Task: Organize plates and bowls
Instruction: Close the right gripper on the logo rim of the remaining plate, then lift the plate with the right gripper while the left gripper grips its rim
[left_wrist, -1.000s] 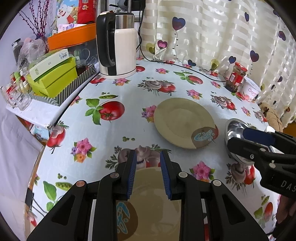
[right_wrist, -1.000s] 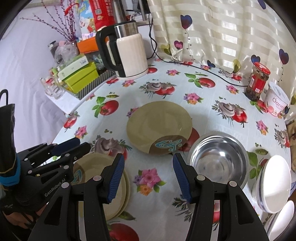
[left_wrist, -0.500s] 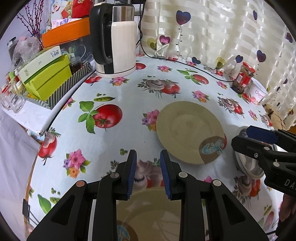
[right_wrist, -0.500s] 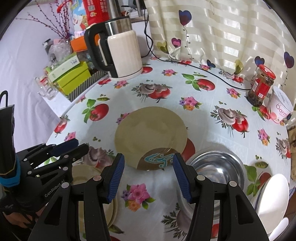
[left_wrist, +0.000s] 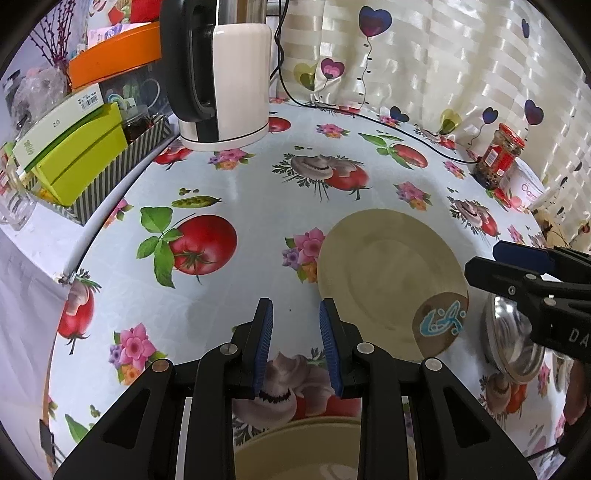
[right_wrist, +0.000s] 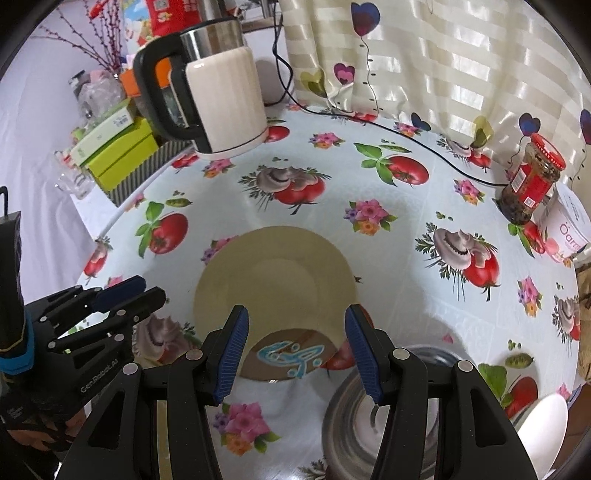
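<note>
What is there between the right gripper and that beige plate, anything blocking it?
Nothing visible. The right gripper hangs open just above the near edge of the plate, with only bare tablecloth around. The steel bowl sits off to the right, beside the plate, not in the path.

A lived-in home dining corner.

The desk (right_wrist: 236, 206) wears an oilcloth printed with tomatoes, mushrooms and flowers. An electric kettle (right_wrist: 218, 99) stands at its far edge, its cord (right_wrist: 424, 147) trailing along a striped curtain (right_wrist: 443, 62) dotted with heart balloons. A red-lidded jar (right_wrist: 532, 181) and a pink tub (right_wrist: 569, 229) stand at the right; green boxes (right_wrist: 118, 147) and an orange tray (left_wrist: 114, 55) crowd a side shelf.
</note>
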